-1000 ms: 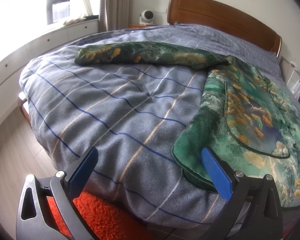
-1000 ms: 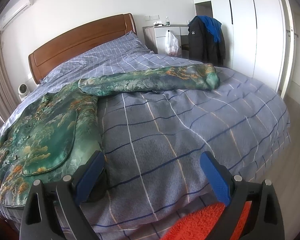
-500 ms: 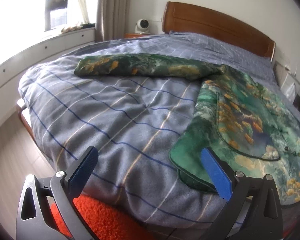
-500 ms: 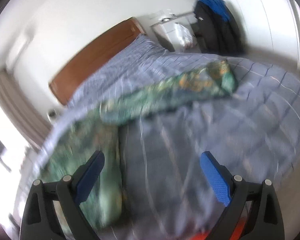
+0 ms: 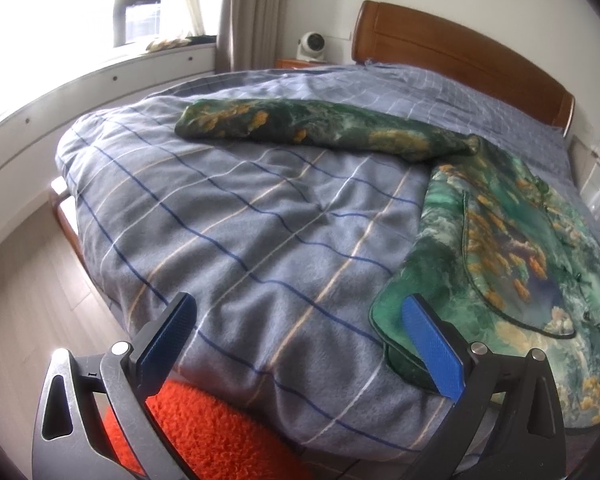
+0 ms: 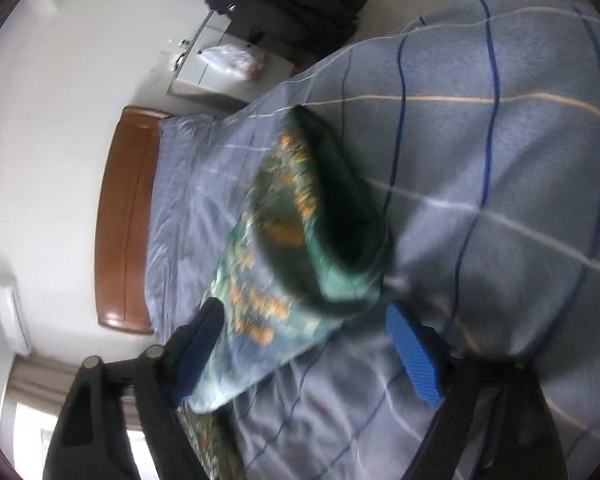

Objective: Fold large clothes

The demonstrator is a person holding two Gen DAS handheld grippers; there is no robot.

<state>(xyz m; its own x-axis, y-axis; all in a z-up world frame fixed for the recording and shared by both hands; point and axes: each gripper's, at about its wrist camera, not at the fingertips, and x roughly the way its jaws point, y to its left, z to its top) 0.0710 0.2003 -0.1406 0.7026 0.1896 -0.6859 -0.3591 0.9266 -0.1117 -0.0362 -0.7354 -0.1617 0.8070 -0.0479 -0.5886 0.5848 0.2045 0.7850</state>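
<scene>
Green patterned jacket spread on bed's foot edge | left gripper wide, empty, hem beside one pad | right gripper closing around sleeve cuff, contact unclear

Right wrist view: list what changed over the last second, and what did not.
The right hand-held gripper rolled sideways and swung to the green jacket's sleeve; its jaws are closing with the sleeve between them. The left hand-held gripper stayed open at the jacket's hem.
</scene>
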